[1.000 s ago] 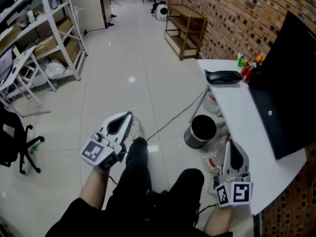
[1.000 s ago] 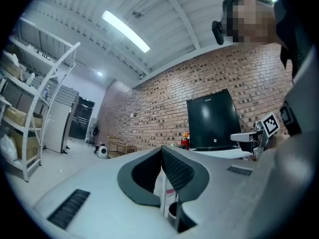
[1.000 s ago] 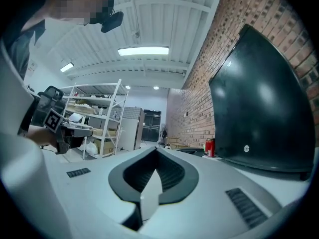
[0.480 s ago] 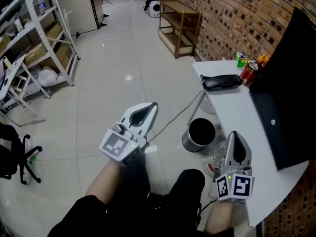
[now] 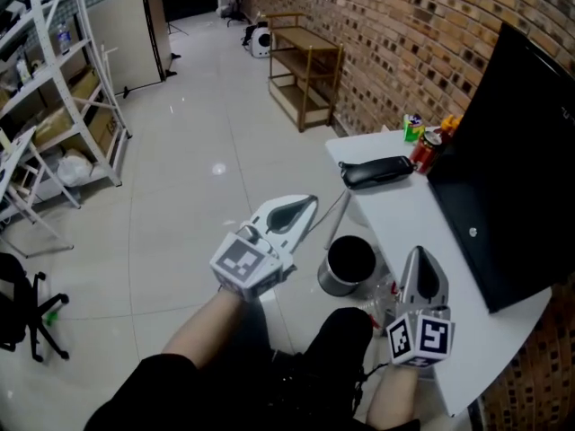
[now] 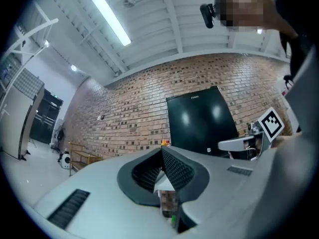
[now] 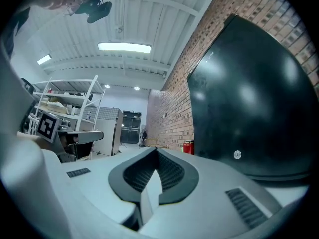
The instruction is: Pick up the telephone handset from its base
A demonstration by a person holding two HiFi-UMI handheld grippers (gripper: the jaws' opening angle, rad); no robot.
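The tall black flat screen [image 5: 503,142] stood along the right edge of the curved white table [image 5: 422,227], in front of the brick wall. The grey round metal bin [image 5: 347,266] sat on the floor just beside the table. Its inside was dark, so its contents can't be told.

The black plastic telephone handset [image 5: 375,171] lay flat at the far end of the table, near a red can [image 5: 426,151] and a green can [image 5: 412,127]. The base under it couldn't be told apart from the handset at this size.

Your left gripper [image 5: 304,208] was over the floor, well short of the table, jaws together and nothing between them. Your right gripper [image 5: 420,259] hung at the table's near edge, also closed and empty, well apart from the handset.

Judgement: the handset looks light, stiff and smooth, so slippery. Grip it across the narrow middle bar, not the bulged ends. A cord may tug back, so lift gently. The jaws need opening before the reach.
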